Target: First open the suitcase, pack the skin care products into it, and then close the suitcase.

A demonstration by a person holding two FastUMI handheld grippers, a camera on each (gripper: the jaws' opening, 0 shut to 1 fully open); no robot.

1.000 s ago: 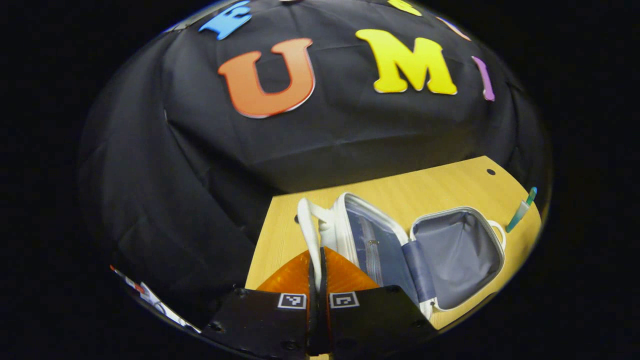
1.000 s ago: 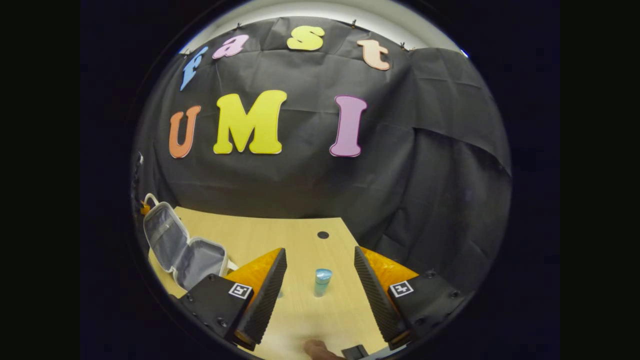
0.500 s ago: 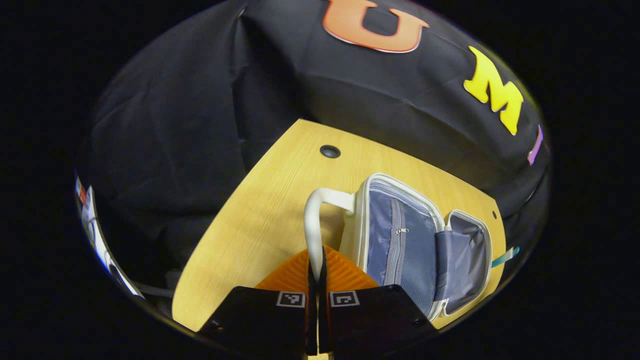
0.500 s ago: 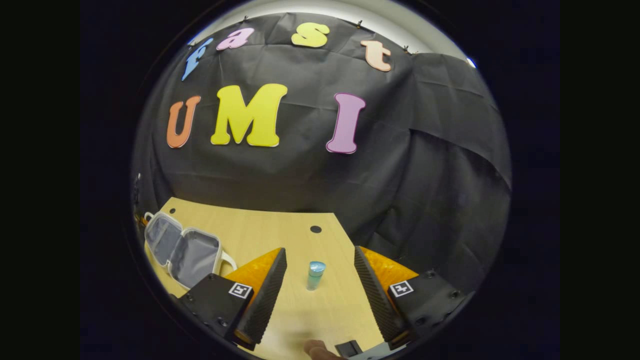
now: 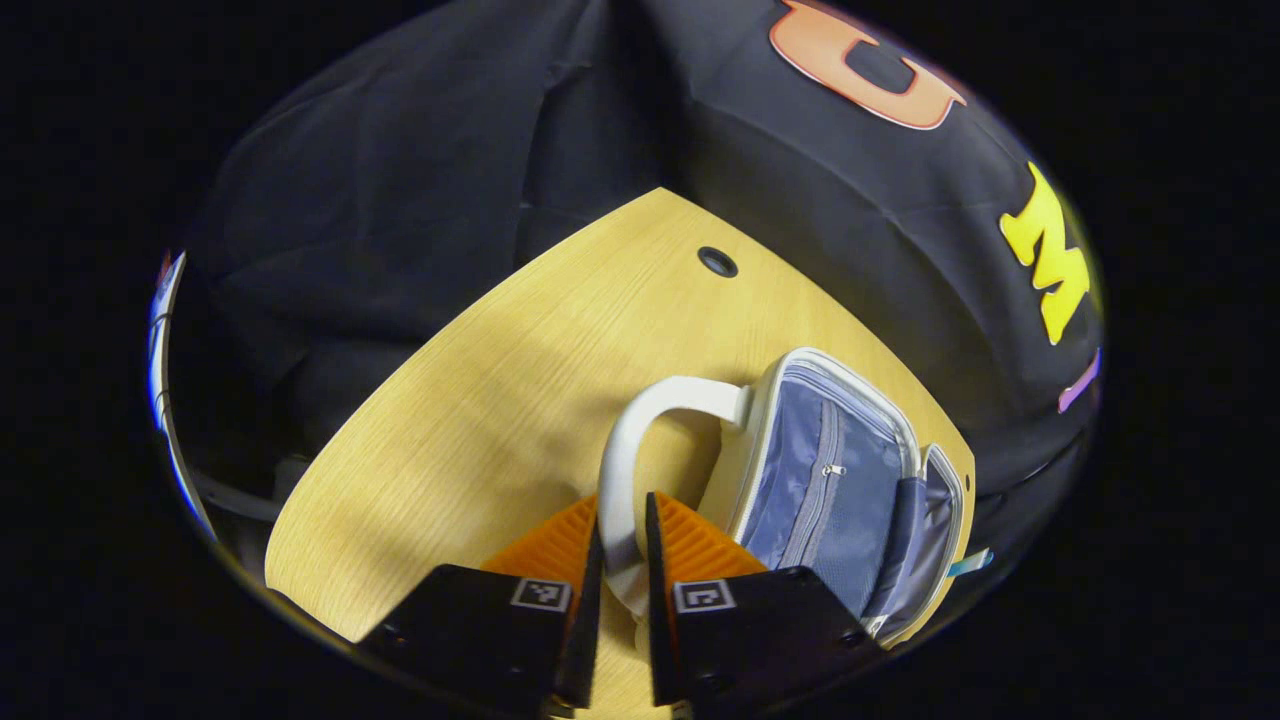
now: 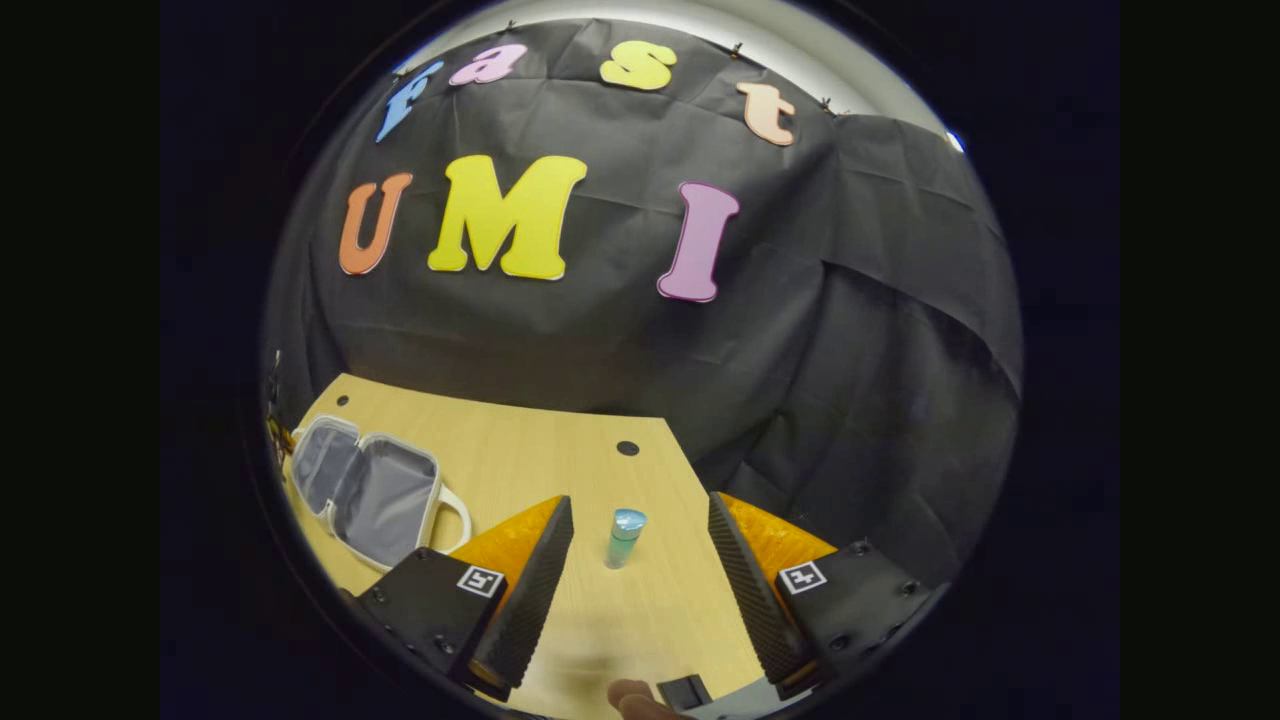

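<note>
Wooden table, black cloth behind. Our suitcase lies open flat at the left. Our left gripper straddles its handle, fingers slightly parted, so we can't tell if it's pinching. Our right gripper is spread wide, nearer the upright skincare tube, dead ahead between its fingers.
</note>
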